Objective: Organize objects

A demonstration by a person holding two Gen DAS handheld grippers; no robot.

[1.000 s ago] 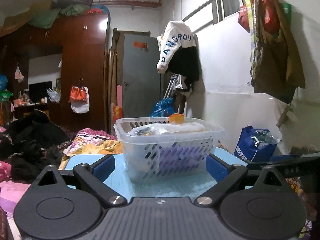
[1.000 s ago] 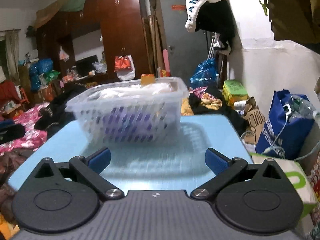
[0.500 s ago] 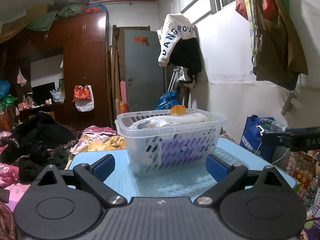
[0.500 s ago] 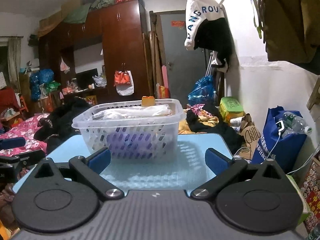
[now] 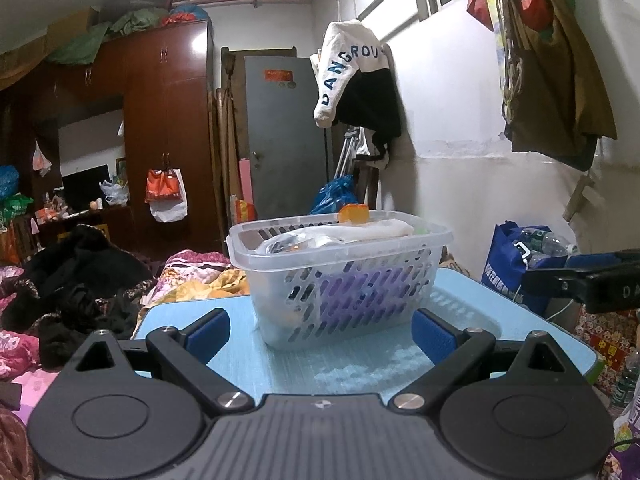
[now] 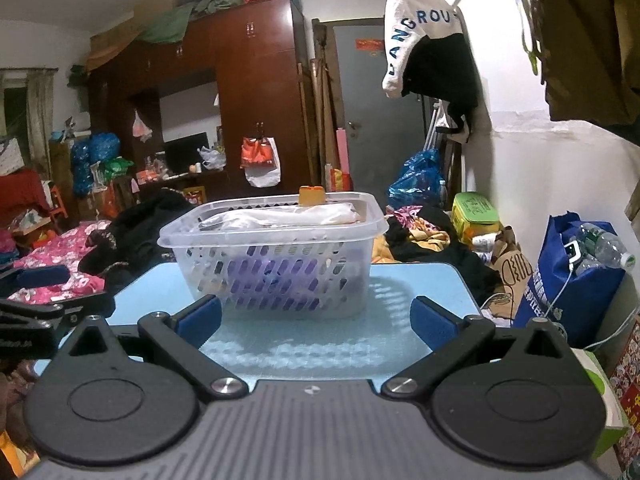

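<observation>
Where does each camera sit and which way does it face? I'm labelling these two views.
Left wrist: rides the left gripper, looking forward at the basket on the blue table; own open fingers show, the other gripper at right.
Right wrist: rides the right gripper, facing the same basket squarely; own open fingers show, the other gripper at left.
Shared: basket, table, hanging sweatshirt.

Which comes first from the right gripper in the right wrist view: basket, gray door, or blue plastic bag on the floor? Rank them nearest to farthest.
From the right gripper:
1. The clear plastic basket, straight ahead on the blue table.
2. The blue plastic bag, on the floor beyond the table, ahead to the right.
3. The gray door, at the back wall behind the bag.
</observation>
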